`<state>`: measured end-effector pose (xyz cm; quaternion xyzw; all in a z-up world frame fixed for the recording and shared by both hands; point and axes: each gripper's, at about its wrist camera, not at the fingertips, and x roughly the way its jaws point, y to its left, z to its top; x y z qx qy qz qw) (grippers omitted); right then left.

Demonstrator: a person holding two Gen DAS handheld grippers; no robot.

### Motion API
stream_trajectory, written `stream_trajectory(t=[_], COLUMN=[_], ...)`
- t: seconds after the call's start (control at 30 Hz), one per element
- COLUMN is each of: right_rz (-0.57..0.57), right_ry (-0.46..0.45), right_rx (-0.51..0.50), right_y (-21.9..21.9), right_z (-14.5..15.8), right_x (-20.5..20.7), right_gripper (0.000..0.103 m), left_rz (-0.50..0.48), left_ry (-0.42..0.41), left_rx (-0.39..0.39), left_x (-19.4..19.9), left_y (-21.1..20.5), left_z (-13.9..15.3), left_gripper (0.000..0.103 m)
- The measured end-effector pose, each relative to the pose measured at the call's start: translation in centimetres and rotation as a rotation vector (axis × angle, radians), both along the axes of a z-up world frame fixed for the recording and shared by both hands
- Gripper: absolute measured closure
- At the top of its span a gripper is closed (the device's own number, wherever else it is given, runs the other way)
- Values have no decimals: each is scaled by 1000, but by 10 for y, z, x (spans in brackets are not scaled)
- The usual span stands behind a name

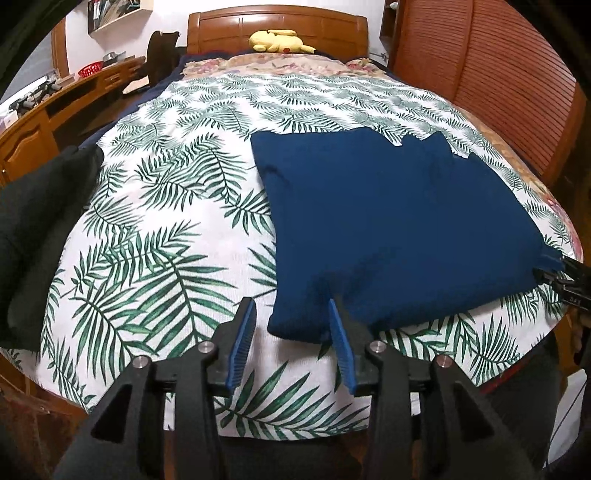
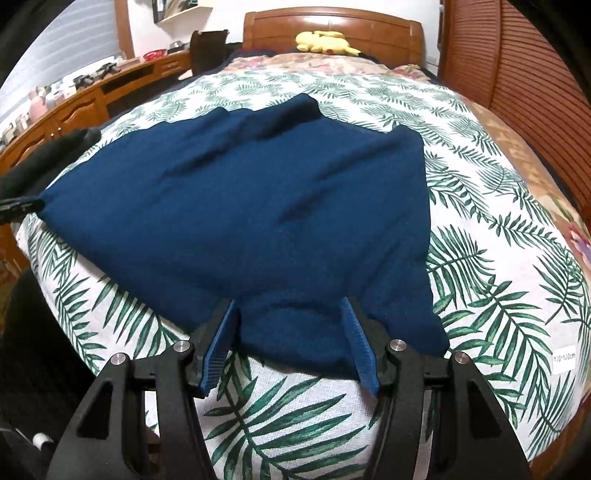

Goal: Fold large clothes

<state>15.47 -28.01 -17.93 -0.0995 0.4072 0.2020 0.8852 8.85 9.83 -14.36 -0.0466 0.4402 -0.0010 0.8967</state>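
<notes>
A dark blue garment [image 1: 388, 229] lies folded on the palm-leaf sheet [image 1: 166, 240] of a bed; it also shows in the right wrist view [image 2: 258, 206]. My left gripper [image 1: 291, 310] is open, its blue pads straddling the garment's near left corner just above the sheet. My right gripper [image 2: 290, 310] is open, its pads on either side of the garment's near right edge, the cloth lying between them. The right gripper's tip [image 1: 554, 275] shows at the garment's right corner in the left wrist view, and the left gripper's tip [image 2: 18, 205] at its left corner in the right wrist view.
A black garment [image 1: 40, 229] is piled at the bed's left edge. A yellow plush toy [image 1: 279, 40] lies by the wooden headboard [image 1: 277, 26]. A wooden desk [image 1: 55, 107] runs along the left, a slatted wardrobe [image 1: 480, 74] along the right.
</notes>
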Motion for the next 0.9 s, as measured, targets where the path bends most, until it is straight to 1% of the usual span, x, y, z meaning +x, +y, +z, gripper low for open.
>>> stream_trajectory(t=[0.33, 0.53, 0.7, 0.8, 0.87, 0.9], right_rz=[5, 6, 4, 4, 3, 3], right_ry=[21, 18, 12, 12, 12, 11], right_rx=[11, 22, 26, 26, 26, 27], right_y=[-2, -3, -3, -3, -3, -3], right_z=[1, 1, 0, 0, 0, 0], right_x=[2, 1, 0, 0, 0, 0], right_gripper=[45, 45, 45, 45, 45, 45], left_rz=[27, 41, 64, 60, 43, 39], left_ry=[16, 17, 9, 10, 9, 4], left_rx=[-71, -106, -179, -205, -215, -193], left_x=[0, 2, -2, -3, -3, -3], left_y=[9, 11, 19, 19, 15, 12], left_z=[-7, -9, -12, -12, -9, -5], left_gripper=[63, 63, 63, 70, 83, 86])
